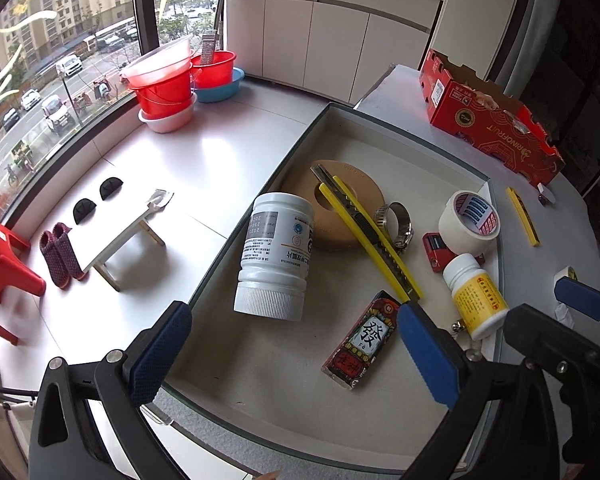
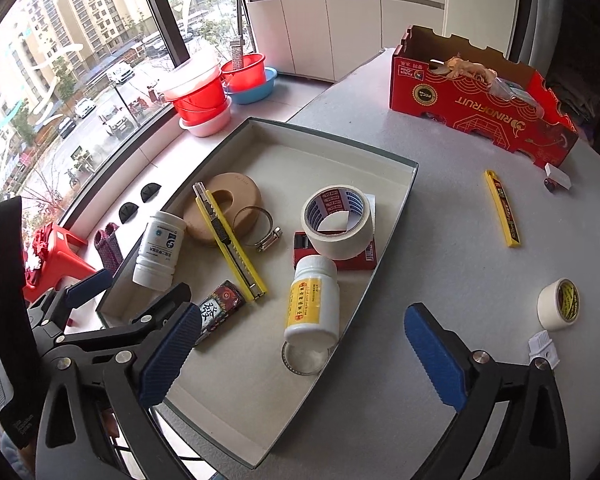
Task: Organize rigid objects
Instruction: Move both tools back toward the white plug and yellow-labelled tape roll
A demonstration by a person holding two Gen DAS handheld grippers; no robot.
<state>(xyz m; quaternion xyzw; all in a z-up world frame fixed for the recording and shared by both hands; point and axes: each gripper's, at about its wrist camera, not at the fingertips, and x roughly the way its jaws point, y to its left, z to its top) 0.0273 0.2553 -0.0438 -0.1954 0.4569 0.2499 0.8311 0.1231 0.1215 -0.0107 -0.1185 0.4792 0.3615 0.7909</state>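
A white tray on the round grey table holds a large white bottle on its side. With it lie a yellow utility knife, a brown ring, a hose clamp, a masking-tape roll, a red box and a patterned box. My left gripper stands open above the large bottle without touching it. My right gripper hangs open over a small yellow-labelled bottle, which lies near the tray's right wall. Neither gripper holds anything.
On the bare table right of the tray lie a yellow blade case, a small tape roll and a white clip. A red cardboard fruit box stands at the back. Red basins and a red stool are on the floor to the left.
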